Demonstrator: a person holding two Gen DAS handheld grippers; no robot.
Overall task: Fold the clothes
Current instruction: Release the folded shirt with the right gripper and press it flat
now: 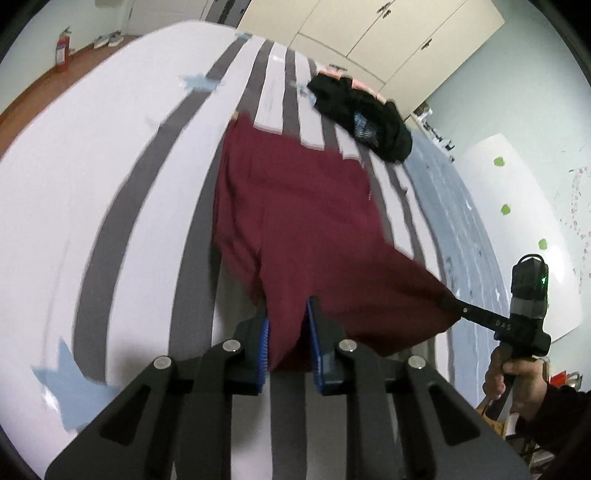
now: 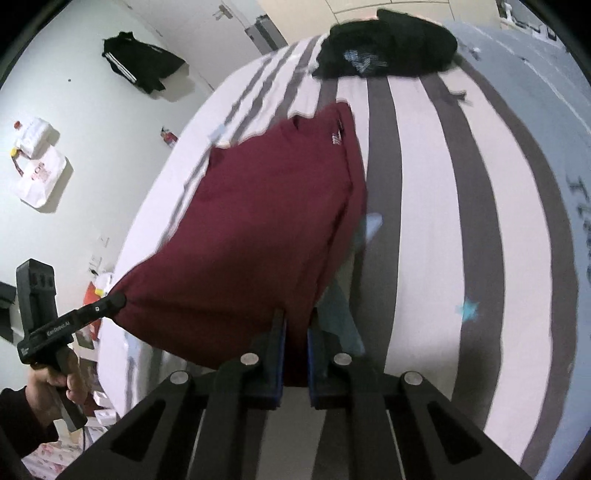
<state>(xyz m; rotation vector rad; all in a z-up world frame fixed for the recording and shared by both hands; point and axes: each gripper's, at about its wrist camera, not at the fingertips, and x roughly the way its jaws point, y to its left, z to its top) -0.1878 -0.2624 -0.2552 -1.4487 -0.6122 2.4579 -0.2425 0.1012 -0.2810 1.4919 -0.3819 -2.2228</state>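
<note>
A maroon garment (image 1: 295, 206) hangs by its near edge between my two grippers, while its far end still lies on the striped bed (image 1: 110, 177). My left gripper (image 1: 288, 317) is shut on one near corner, with the cloth pinched between its blue pads. The right gripper (image 1: 448, 302) pinches the other corner at the right of the left wrist view, held by a hand. In the right wrist view the right gripper (image 2: 295, 321) is shut on the maroon garment (image 2: 258, 221), and the left gripper (image 2: 118, 299) grips the far corner at the left.
A heap of black clothes (image 1: 369, 114) (image 2: 388, 40) lies at the far end of the grey-and-white bed (image 2: 461, 221). Beyond it stand white cupboards (image 1: 388, 33). A fire extinguisher (image 1: 62, 50) stands on the floor, and a black jacket (image 2: 140, 62) and bags (image 2: 40, 173) lie beside the bed.
</note>
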